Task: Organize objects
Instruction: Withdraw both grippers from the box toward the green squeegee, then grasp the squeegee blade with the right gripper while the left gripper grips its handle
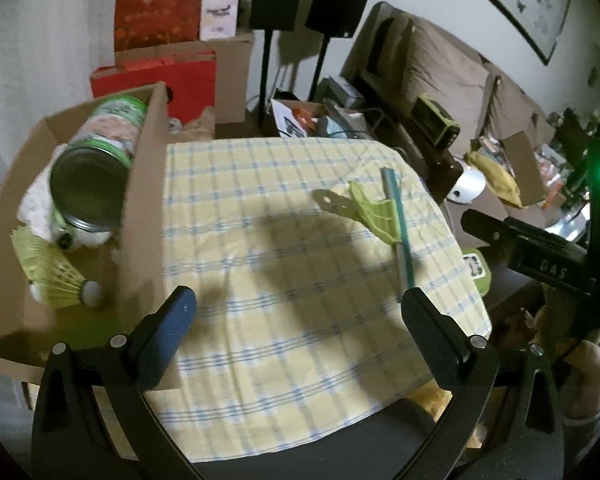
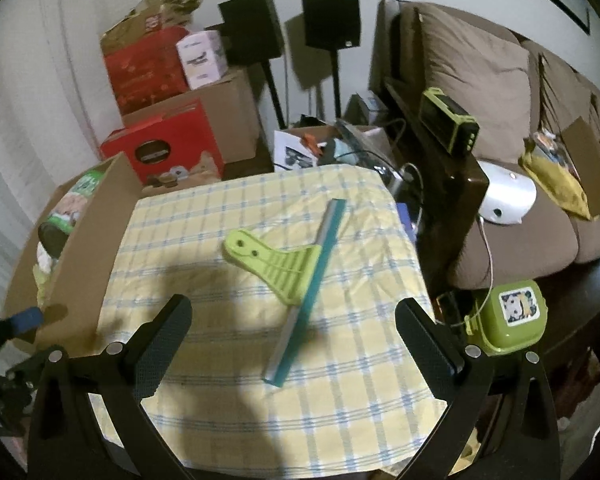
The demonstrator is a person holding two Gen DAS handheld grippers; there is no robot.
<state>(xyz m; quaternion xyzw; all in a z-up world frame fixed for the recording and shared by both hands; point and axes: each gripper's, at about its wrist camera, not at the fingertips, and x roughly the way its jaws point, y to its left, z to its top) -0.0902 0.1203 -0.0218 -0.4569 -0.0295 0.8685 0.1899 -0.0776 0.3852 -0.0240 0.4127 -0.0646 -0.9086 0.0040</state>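
While both grippers hover above the near edge of the table, neither one touches anything. The left gripper (image 1: 298, 300) hangs over the near left part of the yellow checked tablecloth (image 1: 292, 248), close to the cardboard box (image 1: 144, 184). The right gripper (image 2: 294, 310) hangs over the near middle of the cloth, and in the left wrist view a hand (image 1: 592, 376) grips its handle at the far right.

The cloth covers a small table in a crowded room. Behind the table stand red boxes (image 2: 164, 148), brown cartons and two black speakers (image 2: 332, 18) on thin stands. To the right there is a brown sofa (image 2: 476, 92) with cushions, and a green lunch box (image 2: 508, 316) lies near the right edge of the table.

The green squeegee (image 2: 284, 268) lies flat on the cloth, with its teal blade running from far right to near left and its handle pointing left. It rests between the two fingers of the right gripper but farther away, apart from them. Inside the box, on the left, lie a green tin can (image 1: 96, 168) on its side, a white plush toy (image 1: 40, 204) under it and a yellow shuttlecock (image 1: 56, 276) at the near end.

The jaws of both grippers stand wide apart and they hold nothing.
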